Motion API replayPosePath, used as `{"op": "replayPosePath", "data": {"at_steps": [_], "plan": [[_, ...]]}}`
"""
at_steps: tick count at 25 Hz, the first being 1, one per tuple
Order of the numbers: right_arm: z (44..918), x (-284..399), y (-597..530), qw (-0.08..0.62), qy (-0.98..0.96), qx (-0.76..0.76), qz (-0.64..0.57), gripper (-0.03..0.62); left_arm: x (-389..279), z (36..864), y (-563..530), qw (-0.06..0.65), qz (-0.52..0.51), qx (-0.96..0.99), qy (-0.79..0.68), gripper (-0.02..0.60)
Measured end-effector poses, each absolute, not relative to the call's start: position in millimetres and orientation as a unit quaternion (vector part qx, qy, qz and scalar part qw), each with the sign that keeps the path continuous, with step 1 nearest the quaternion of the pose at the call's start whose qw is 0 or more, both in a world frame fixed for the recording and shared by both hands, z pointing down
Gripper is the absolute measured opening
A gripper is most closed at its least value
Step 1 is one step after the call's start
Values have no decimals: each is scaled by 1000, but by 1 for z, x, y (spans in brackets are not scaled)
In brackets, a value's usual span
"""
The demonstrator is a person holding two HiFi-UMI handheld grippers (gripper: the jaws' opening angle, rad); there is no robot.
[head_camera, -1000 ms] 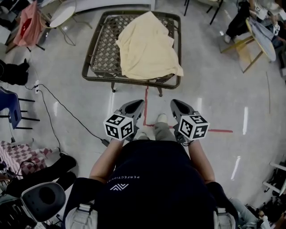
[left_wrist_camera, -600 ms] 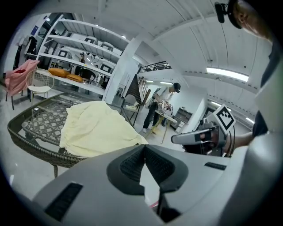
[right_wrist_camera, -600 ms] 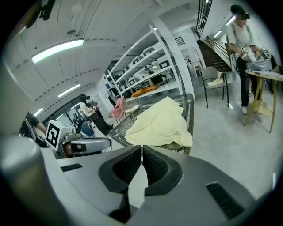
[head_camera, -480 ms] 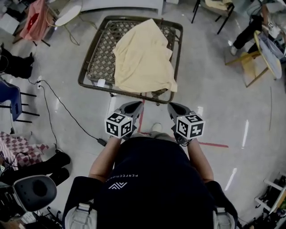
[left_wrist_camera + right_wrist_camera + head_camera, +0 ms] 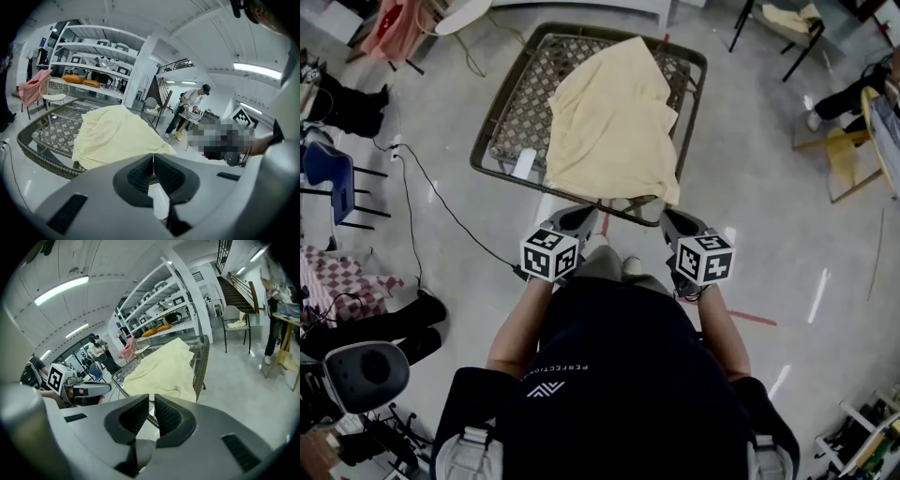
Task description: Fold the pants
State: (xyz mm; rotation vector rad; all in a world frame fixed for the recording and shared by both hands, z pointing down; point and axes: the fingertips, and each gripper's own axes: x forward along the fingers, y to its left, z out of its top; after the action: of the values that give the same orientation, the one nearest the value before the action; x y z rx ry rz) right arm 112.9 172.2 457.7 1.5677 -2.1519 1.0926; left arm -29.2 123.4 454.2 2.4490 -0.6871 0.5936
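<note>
Left gripper (image 5: 579, 219): my jaws are closed pad to pad and grip nothing, as the left gripper view confirms (image 5: 153, 159). Right gripper (image 5: 675, 223): jaws are brought together with only a thin slit between the pads, also empty (image 5: 151, 403). I hold both grippers side by side in front of my body, pointing forward and down toward the near edge of the wicker table (image 5: 495, 111). The pants (image 5: 614, 117), pale yellow, lie spread loosely over the right half of the table's lattice top, and one corner hangs over the near rim. The table's near rim lies between my jaw tips and the pants, and neither gripper touches the fabric. A small white tag (image 5: 523, 165) rests on the bare lattice just beside the pants' left edge. On the floor, a black cable (image 5: 441, 202) runs along the table's left side, and a blue chair (image 5: 325, 171) stands well apart on the left. A red tape line (image 5: 752, 319) crosses the floor to my right. A wooden folding stand (image 5: 842, 155) stands well apart on the right.
</note>
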Motion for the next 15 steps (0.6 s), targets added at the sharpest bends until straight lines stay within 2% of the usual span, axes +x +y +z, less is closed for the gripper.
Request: {"op": "replayPosePath", "data": {"at_steps": [12, 13, 15], "plan": [[482, 119, 131, 182, -729, 533, 389, 43, -55, 488, 67, 280, 280, 881, -261, 14], [484, 122, 127, 185, -727, 535, 389, 51, -55, 490, 63, 281, 282, 879, -261, 14], [489, 126, 121, 190, -723, 536, 393, 121, -55, 496, 58, 286, 287, 877, -259, 31]]}}
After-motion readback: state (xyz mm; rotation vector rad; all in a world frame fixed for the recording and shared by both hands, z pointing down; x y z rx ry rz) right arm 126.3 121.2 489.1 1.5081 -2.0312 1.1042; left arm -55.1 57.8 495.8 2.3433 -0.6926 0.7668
